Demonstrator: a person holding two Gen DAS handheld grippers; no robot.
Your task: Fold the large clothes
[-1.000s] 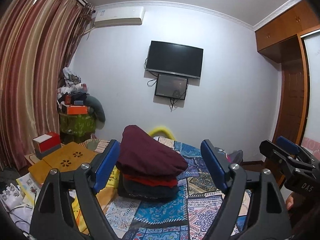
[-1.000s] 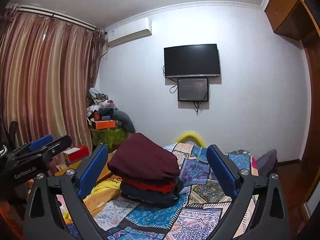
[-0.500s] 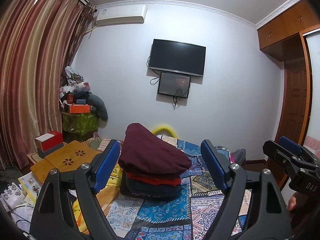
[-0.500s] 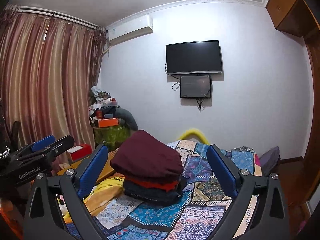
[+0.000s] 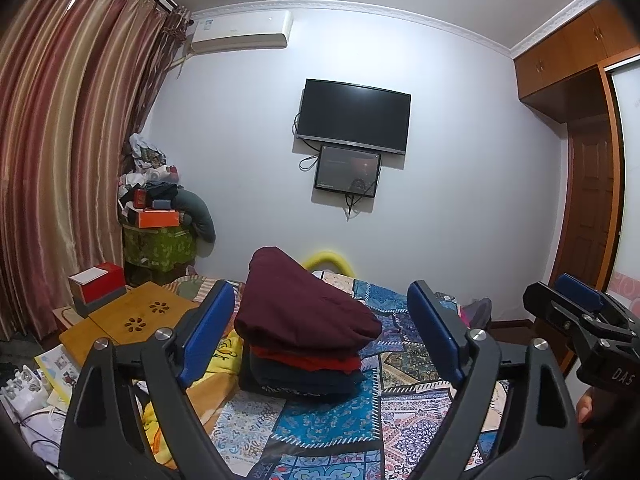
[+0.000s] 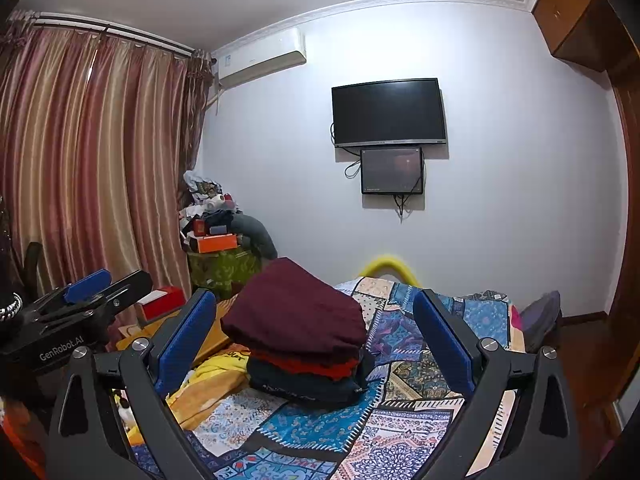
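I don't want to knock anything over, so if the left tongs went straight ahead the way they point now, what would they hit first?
Most likely the stack of folded clothes on the bed, which sits centred between the open left tongs. The maroon top garment looks nearest, though depth is hard to judge.

A stack of folded clothes [image 5: 306, 336], with a bulky maroon garment [image 6: 294, 312] on top, a thin red one [image 6: 316, 364] beneath and dark navy ones [image 5: 296, 378] at the bottom, sits on the patterned patchwork bedspread [image 5: 332, 420].
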